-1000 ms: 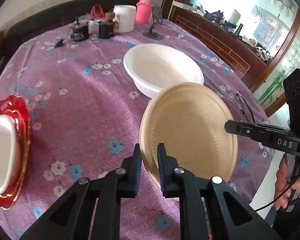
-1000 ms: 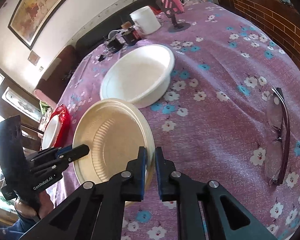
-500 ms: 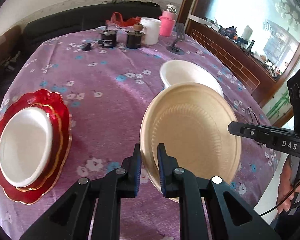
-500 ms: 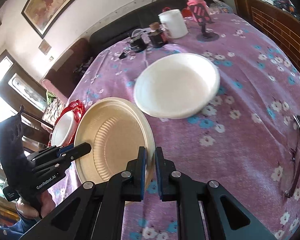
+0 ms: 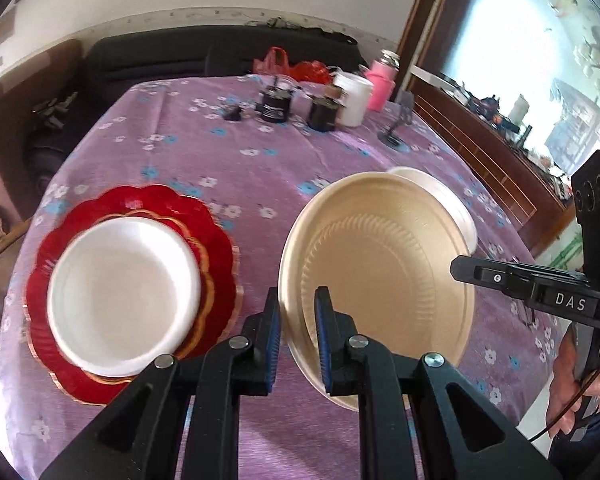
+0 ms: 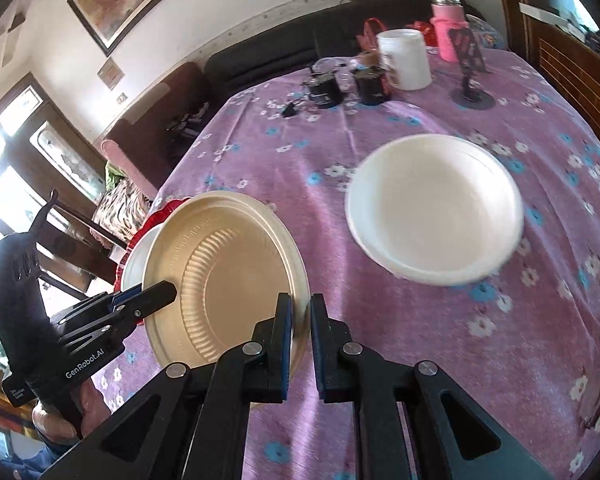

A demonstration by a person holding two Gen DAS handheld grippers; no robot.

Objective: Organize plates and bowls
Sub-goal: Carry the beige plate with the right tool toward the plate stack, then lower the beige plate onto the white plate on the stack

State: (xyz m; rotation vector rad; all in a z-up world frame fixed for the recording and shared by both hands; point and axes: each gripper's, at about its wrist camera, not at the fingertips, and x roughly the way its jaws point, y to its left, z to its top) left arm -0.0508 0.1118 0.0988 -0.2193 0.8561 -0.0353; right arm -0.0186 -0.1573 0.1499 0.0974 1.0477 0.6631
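A round tan paper plate with a ribbed well (image 5: 384, 276) hangs above the worktop (image 5: 260, 168), tilted up on edge and pinched from both sides. The left hand-held gripper (image 5: 296, 320) is clamped on the plate's near rim, its blue-padded fingers (image 5: 323, 320) pressing the thin edge between them. The right hand-held gripper (image 6: 300, 320) is closed on the opposite rim in the same way, so the plate is carried between the two tools. In the left wrist view the right tool comes in from the right edge as a black bar reaching the plate's far rim, with a person's hand (image 5: 580, 392) wrapped round its handle. Under a purple cloth printed with small white and blue flowers, the round worktop carries a red scalloped plate with a gold edge (image 5: 132, 280) to the left of the held plate, and a white shallow bowl (image 5: 124, 292) sits nested in it. A second, larger white bowl (image 6: 434, 206) rests on the cloth to the right, well apart from the red stack; the held plate partly hides it in the left wrist view. At the far end of the worktop stand a white tub (image 6: 404, 58), a pink bottle (image 6: 448, 28) and two dark jars (image 5: 276, 104), bunched together near the edge.
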